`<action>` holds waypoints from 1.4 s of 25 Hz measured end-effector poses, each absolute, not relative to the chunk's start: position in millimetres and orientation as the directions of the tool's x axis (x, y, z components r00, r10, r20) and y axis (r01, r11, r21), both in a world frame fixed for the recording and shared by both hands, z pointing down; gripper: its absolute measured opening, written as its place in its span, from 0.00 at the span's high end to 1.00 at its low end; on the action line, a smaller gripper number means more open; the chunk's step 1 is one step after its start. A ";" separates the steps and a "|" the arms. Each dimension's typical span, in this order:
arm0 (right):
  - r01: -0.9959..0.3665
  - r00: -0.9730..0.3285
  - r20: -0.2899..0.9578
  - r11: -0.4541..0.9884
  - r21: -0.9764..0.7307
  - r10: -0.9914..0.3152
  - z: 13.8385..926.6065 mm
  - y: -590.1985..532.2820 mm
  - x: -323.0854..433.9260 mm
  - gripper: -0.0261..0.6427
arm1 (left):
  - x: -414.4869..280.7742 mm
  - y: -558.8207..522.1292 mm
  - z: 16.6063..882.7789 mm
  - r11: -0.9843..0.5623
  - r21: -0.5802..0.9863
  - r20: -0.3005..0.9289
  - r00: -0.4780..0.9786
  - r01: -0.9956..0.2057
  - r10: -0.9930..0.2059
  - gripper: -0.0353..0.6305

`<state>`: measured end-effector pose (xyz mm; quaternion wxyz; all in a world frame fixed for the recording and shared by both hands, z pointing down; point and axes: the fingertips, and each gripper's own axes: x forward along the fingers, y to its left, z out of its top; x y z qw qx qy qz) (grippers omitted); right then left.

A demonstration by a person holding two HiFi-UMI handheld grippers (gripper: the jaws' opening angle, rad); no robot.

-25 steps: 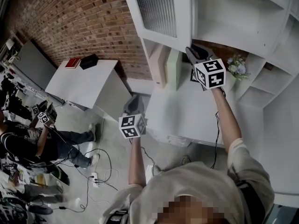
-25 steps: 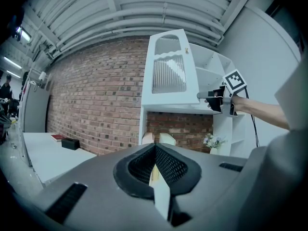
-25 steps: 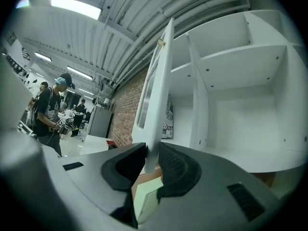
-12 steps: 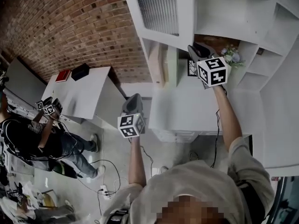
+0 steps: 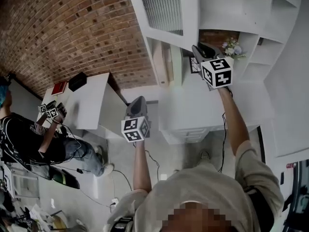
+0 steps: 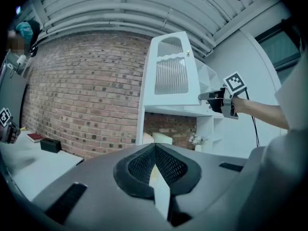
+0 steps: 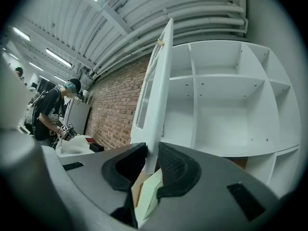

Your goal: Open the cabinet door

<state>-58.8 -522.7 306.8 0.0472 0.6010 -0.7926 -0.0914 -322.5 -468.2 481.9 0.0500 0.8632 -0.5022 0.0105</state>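
The white cabinet door with a ribbed glass pane stands swung out from the cabinet. Its bottom edge runs between the jaws of my right gripper, which is shut on it. In the head view that right gripper is held up at the door's lower corner. From the left gripper view the door and the right gripper show ahead. My left gripper hangs lower and to the left, away from the cabinet. Its pads meet at the tips with nothing between them.
Bare white shelves lie behind the door. A small vase of flowers stands in a lower niche. A white table with a red book and a black box stands by the brick wall. Another person holding grippers stands far left. Cables lie on the floor.
The head view has swung, so the table and the other person have slid left and down. My right gripper stays on the door edge as the door has come a little further out.
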 end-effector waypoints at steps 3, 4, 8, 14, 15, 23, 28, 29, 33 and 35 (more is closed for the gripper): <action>-0.948 -0.259 -0.039 0.246 0.204 -0.965 307.1 -513.4 -71.0 0.82 | -330.0 -465.7 482.9 -0.506 0.080 0.068 0.511 -0.859 -0.857 0.91; -0.948 -0.255 -0.039 0.242 0.206 -0.966 306.8 -510.3 -75.3 0.82 | -331.8 -464.3 482.5 -0.512 0.082 0.067 0.517 -0.855 -0.853 0.91; -0.949 -0.245 -0.044 0.231 0.215 -0.968 304.5 -500.7 -91.2 0.82 | -338.5 -460.1 479.5 -0.528 0.084 0.054 0.532 -0.845 -0.845 0.91; -0.940 -0.271 -0.046 0.254 0.228 -0.962 307.6 -487.6 -115.6 0.82 | -339.7 -454.7 481.8 -0.537 0.091 0.056 0.543 -0.838 -0.838 0.91; -0.940 -0.274 -0.047 0.257 0.226 -0.961 308.2 -487.3 -118.2 0.83 | -339.3 -455.1 481.6 -0.538 0.090 0.054 0.544 -0.838 -0.837 0.91; -0.919 -0.335 -0.053 0.314 0.238 -0.941 307.4 -472.2 -151.5 0.83 | -346.6 -442.3 479.4 -0.520 0.089 0.052 0.525 -0.850 -0.850 0.91; -0.913 -0.355 -0.065 0.331 0.239 -0.933 309.0 -466.0 -175.4 0.83 | -362.8 -431.1 480.6 -0.488 0.089 0.044 0.493 -0.868 -0.869 0.91; -0.914 -0.354 -0.066 0.329 0.239 -0.933 309.2 -465.3 -178.4 0.83 | -366.9 -429.1 481.0 -0.480 0.088 0.044 0.485 -0.873 -0.873 0.91; -0.908 -0.362 -0.065 0.336 0.248 -0.930 309.3 -462.9 -194.1 0.82 | -380.0 -422.1 480.9 -0.454 0.086 0.053 0.459 -0.887 -0.887 0.91; -0.902 -0.377 -0.071 0.349 0.255 -0.923 309.0 -461.7 -205.4 0.82 | -384.3 -419.3 480.7 -0.442 0.084 0.050 0.447 -0.893 -0.893 0.91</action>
